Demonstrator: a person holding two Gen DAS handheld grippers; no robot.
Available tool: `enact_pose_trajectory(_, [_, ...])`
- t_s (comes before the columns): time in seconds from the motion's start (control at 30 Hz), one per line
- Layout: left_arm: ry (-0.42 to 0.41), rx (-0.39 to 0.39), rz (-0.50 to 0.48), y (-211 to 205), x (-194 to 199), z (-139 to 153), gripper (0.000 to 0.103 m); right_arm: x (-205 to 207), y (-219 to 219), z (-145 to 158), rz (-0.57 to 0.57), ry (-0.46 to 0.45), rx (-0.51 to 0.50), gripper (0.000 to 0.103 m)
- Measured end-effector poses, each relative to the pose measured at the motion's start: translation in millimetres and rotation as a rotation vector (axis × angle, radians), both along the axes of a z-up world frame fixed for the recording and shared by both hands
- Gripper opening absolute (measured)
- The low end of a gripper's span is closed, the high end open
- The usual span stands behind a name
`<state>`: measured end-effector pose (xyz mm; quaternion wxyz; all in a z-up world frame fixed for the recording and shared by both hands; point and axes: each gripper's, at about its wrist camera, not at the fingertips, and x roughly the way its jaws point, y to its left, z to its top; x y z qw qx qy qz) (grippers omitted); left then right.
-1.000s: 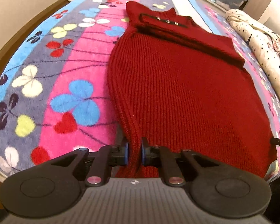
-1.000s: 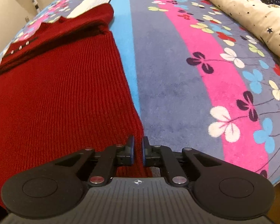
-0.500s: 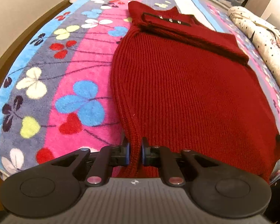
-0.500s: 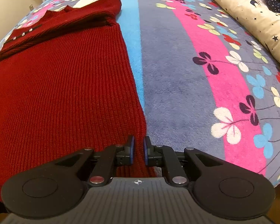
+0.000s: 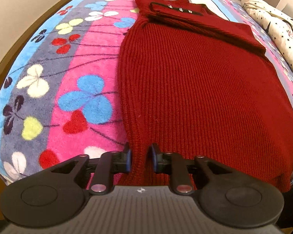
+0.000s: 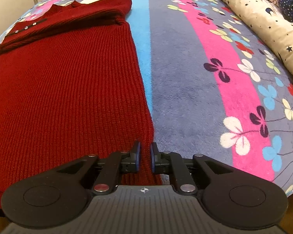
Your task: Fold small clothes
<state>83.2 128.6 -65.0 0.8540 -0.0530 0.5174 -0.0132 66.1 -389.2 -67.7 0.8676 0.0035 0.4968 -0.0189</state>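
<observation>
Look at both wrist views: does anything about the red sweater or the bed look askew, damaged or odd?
Nothing stands out. The red sweater lies flat on the flowered blanket, sleeves folded across its top. Each gripper, left and right, has a hem corner between its pads.

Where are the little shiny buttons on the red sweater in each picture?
Left wrist view: buttons at top centre, on the collar strip.
Right wrist view: buttons at upper left.
Shared landmark: the red sweater, its near hem pinched by both grippers.

Sweater hem (image 5: 140,177) perhaps hidden behind hand-held gripper (image 5: 140,159).
</observation>
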Motion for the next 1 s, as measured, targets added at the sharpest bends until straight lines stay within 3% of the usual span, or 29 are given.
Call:
enact_pose_trajectory(0.13, [-0.045,-0.027,-0.002,0.1,-2.3,8.7,0.012,-1.4,-4.3,4.1,-0.023,-0.021,0.027,0.008])
enact_pose_trajectory(0.3, [-0.021,-0.038,0.002,-0.2,0.1,6.2,0.013,-1.2,-8.6,5.7,-0.041,-0.026,0.053,0.008])
enact_pose_trajectory(0.53, [-0.009,0.014,-0.039,-8.0,0.1,2.3,0.018,-0.1,2.6,0.8,0.009,-0.006,-0.007,0.012])
enact_pose_trajectory(0.73, [-0.011,0.013,-0.035,-5.6,-0.5,2.4,0.018,-0.3,2.3,0.8,0.009,-0.007,-0.007,0.012])
enact_pose_trajectory(0.8, [-0.018,0.013,-0.030,-4.6,-1.2,3.9,0.013,-0.5,1.5,1.2,0.008,-0.008,-0.005,0.012])
enact_pose_trajectory(1.0, [-0.018,-0.014,-0.026,-3.7,-0.6,5.3,0.016,-0.5,-2.5,3.0,-0.015,-0.016,0.021,0.011])
